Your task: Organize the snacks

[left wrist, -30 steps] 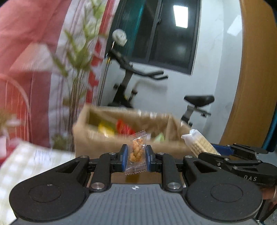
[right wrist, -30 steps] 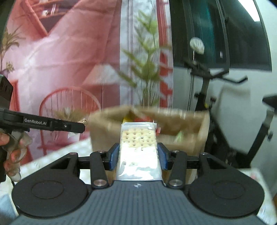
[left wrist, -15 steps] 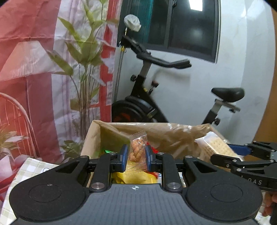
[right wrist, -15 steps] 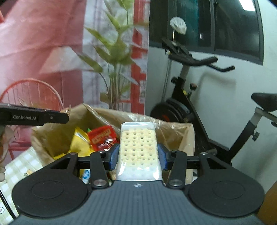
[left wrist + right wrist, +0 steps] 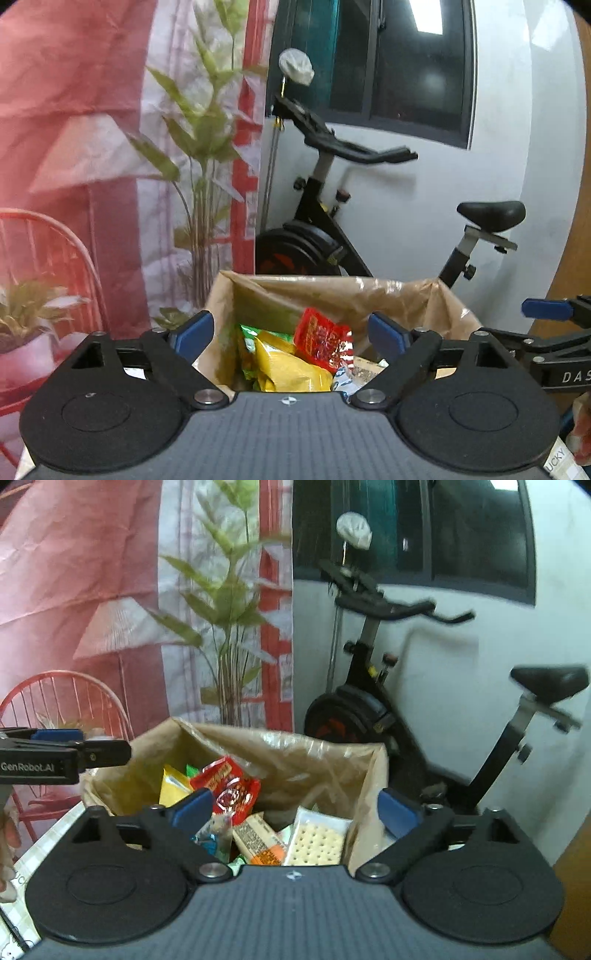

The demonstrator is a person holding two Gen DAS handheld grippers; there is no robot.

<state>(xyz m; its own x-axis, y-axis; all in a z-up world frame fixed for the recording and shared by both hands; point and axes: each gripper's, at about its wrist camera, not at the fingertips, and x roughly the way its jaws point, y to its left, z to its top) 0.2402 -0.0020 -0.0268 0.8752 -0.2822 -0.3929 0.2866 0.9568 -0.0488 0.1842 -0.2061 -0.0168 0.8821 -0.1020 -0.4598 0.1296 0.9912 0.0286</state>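
A brown paper bag (image 5: 332,291) stands open below both grippers and holds several snack packs. My left gripper (image 5: 291,332) is open and empty above it, over a red pack (image 5: 325,341) and a yellow pack (image 5: 291,369). My right gripper (image 5: 295,810) is open and empty over the same bag (image 5: 295,753). The cracker pack (image 5: 317,840) lies inside the bag beside an orange-labelled bar (image 5: 258,840) and the red pack (image 5: 229,786). The small twist-snack packet is not visible.
An exercise bike (image 5: 332,221) stands against the white wall behind the bag. A leafy plant (image 5: 199,166) and a red wire chair (image 5: 62,701) stand to the left. A checked tablecloth (image 5: 22,871) shows at the lower left. A wooden panel (image 5: 576,258) is at the right.
Both grippers have opened. The twist-snack packet has left the left gripper and the cracker pack has dropped from the right gripper into the bag.
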